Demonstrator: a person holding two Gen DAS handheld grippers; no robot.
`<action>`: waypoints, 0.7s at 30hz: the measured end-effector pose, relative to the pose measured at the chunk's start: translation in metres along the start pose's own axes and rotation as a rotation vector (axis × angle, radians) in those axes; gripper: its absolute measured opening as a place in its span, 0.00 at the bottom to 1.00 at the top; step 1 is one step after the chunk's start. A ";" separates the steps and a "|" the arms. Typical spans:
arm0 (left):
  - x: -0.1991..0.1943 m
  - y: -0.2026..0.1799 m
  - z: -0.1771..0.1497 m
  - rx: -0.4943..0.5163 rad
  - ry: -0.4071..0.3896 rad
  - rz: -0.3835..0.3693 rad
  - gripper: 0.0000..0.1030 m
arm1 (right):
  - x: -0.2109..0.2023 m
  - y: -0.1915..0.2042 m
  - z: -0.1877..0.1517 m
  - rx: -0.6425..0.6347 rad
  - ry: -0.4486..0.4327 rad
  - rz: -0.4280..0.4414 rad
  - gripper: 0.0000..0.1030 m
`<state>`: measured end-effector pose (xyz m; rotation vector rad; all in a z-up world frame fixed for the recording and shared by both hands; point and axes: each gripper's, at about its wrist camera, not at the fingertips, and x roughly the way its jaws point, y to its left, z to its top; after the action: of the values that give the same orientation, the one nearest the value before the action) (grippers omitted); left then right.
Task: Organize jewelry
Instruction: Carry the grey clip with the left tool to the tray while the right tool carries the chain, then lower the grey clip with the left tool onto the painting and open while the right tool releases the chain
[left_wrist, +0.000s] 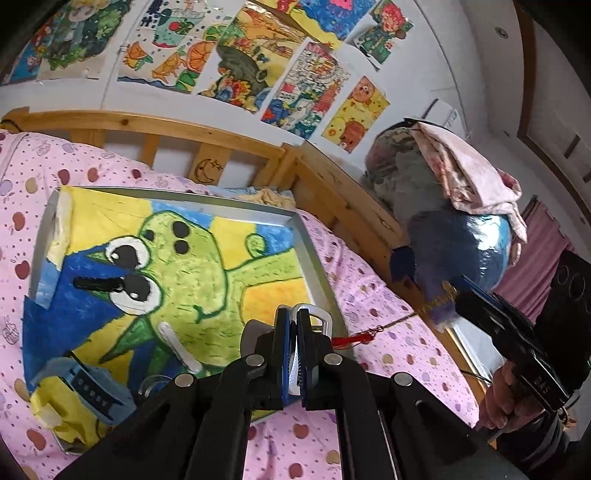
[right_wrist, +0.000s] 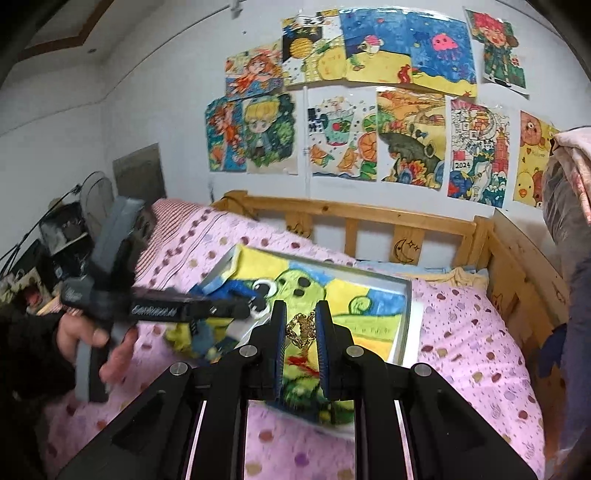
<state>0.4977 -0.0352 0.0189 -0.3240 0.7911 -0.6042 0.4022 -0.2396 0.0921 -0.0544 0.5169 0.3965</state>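
Chain (right_wrist: 303, 326) — between right tool (right_wrist: 301, 334) fingers

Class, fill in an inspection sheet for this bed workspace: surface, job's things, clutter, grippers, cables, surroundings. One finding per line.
Surface: metal tray lined with a dinosaur drawing, lying on a pink dotted bedspread.
Job's things: gold chain with a red tassel; silver clip; black hair clip; white clip.
Clutter: blue box on the tray.
Grippers: left gripper shut on the silver clip; right gripper shut on the gold chain.
Cables: nothing seen on the bed.
Surroundings: wooden bed rail; children's drawings on the wall; bundled bedding.
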 end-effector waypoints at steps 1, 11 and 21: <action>0.001 0.002 0.000 0.000 -0.003 0.012 0.04 | 0.011 -0.001 0.000 0.018 -0.002 -0.003 0.13; 0.024 0.032 -0.004 -0.015 0.023 0.163 0.04 | 0.077 0.002 -0.024 0.068 0.124 -0.048 0.14; 0.001 0.038 -0.016 -0.057 0.025 0.250 0.35 | 0.060 -0.001 -0.042 0.159 0.150 -0.082 0.65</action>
<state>0.5012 -0.0074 -0.0106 -0.2644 0.8590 -0.3520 0.4306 -0.2258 0.0266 0.0480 0.6907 0.2710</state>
